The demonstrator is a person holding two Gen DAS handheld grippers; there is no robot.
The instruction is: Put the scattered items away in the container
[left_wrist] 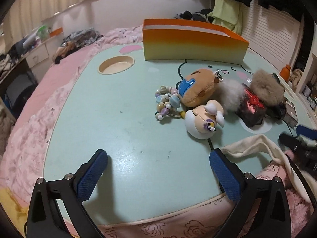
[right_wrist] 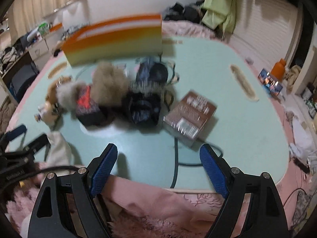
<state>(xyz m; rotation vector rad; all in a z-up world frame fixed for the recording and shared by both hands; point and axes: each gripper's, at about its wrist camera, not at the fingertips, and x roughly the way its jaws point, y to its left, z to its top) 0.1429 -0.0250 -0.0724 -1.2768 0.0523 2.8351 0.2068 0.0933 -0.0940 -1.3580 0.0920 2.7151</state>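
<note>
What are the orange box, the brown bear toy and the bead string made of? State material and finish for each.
Orange box: likely matte cardboard; thin flat walls, printed orange-to-yellow fade.
Brown bear toy: plush fabric; soft, fuzzy surface.
Bead string: glossy beads, plastic or ceramic; which is unclear.

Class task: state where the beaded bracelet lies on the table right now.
In the left wrist view, the beaded bracelet lies right of centre on the table, touching the brown plush, behind the round figurine.

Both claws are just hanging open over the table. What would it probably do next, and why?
Probably ease the left gripper forward to the round-headed doll. Both grippers are open and empty, the orange box looks empty, and the doll is the toy nearest that gripper.
</note>
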